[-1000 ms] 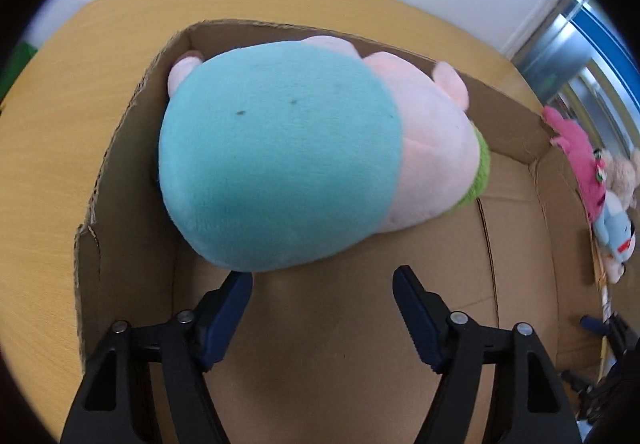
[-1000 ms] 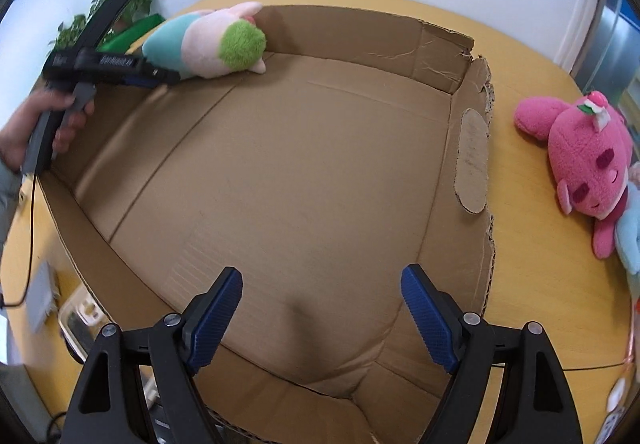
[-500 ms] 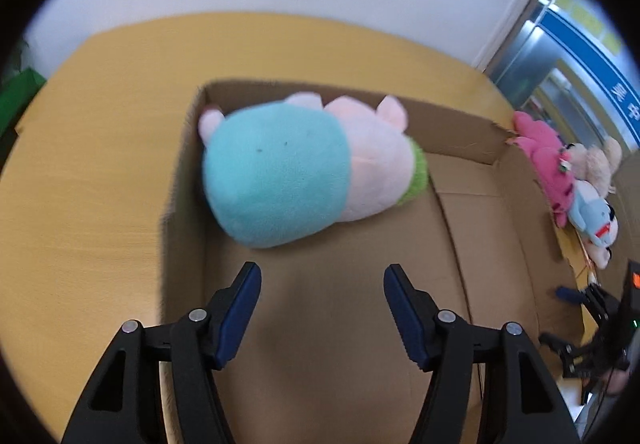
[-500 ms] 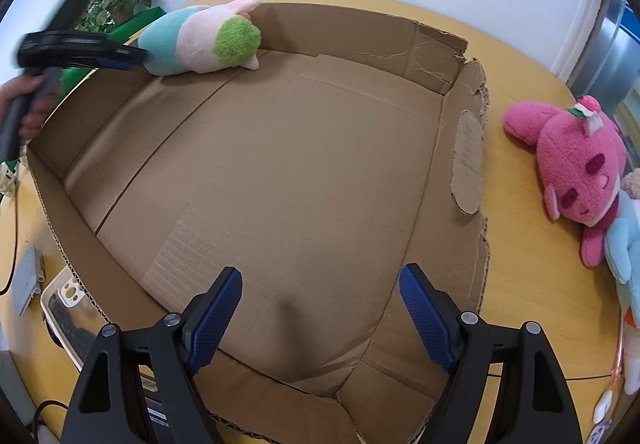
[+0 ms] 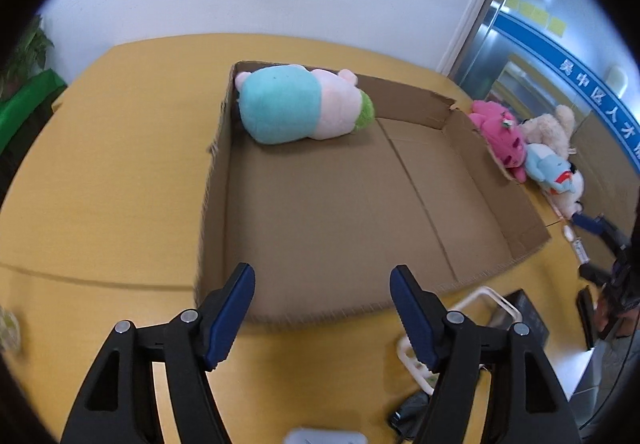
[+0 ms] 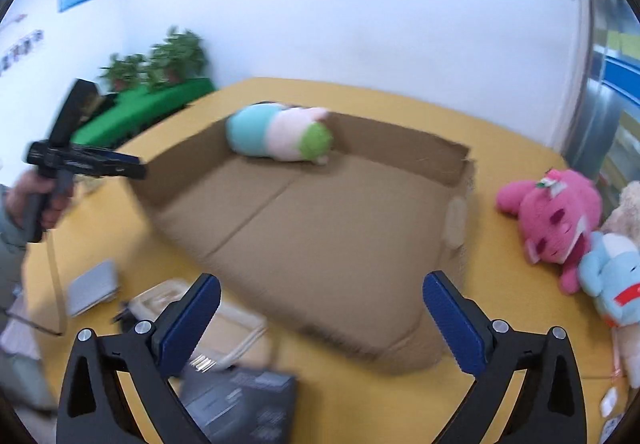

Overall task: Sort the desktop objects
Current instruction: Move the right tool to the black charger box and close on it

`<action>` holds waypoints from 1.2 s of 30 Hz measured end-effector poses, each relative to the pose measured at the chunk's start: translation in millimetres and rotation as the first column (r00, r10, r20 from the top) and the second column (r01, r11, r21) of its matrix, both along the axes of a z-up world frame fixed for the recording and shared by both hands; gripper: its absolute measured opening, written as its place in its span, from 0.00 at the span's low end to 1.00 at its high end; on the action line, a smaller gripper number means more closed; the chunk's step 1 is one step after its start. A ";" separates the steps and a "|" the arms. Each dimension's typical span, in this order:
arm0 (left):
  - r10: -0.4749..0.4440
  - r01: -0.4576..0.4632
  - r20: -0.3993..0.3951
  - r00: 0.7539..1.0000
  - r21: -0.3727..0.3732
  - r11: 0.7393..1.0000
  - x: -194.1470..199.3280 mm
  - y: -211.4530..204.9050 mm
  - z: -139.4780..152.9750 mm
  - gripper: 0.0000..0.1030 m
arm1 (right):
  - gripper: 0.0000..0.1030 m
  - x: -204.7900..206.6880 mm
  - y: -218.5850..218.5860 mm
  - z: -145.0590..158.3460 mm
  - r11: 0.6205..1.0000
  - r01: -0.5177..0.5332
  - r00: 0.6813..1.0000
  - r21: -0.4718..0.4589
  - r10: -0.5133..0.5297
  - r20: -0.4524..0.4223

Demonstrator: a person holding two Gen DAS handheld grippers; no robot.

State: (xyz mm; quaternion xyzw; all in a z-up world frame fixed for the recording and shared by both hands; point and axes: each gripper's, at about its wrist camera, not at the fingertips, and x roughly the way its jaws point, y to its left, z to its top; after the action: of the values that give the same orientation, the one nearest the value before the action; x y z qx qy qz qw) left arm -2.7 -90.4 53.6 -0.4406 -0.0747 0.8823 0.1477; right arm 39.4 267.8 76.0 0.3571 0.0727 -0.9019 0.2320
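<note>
Opening and empty, both tools [image 5: 322,300] [image 6: 321,314]; blue banner [image 5: 592,88] writing too distorted to read.

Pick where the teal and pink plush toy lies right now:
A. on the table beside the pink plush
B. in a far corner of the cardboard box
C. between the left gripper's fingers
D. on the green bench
B: the teal and pink plush toy lies inside the cardboard box, against its far corner walls, with neither gripper near it.

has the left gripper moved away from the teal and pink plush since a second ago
Yes. The left gripper has pulled back from the plush, which lies in the far corner of the cardboard box; its fingers now sit over the box's near edge, jaws opening, nothing between them.
</note>
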 end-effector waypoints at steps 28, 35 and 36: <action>-0.337 0.309 0.096 0.937 0.227 0.924 98.4 117.1 -52.6 0.68 | 0.99 93.5 -18.3 -105.5 0.987 -0.060 0.928 -0.146 0.109 0.356; -0.468 0.425 0.127 0.874 0.264 0.866 63.3 178.9 -74.0 0.68 | 0.99 90.3 -6.3 -103.6 0.996 -0.008 0.961 -0.093 0.034 0.274; -0.478 0.433 0.147 0.866 0.259 0.864 56.4 188.0 -78.9 0.68 | 0.99 88.4 -6.8 -104.7 0.996 -0.007 0.961 -0.089 0.031 0.275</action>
State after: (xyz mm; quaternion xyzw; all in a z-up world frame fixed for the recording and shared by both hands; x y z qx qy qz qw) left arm 53.7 97.7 -25.2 -0.5157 -0.0789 0.7580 0.3914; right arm 127.9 261.0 -28.7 0.4683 0.0035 -0.8433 0.2639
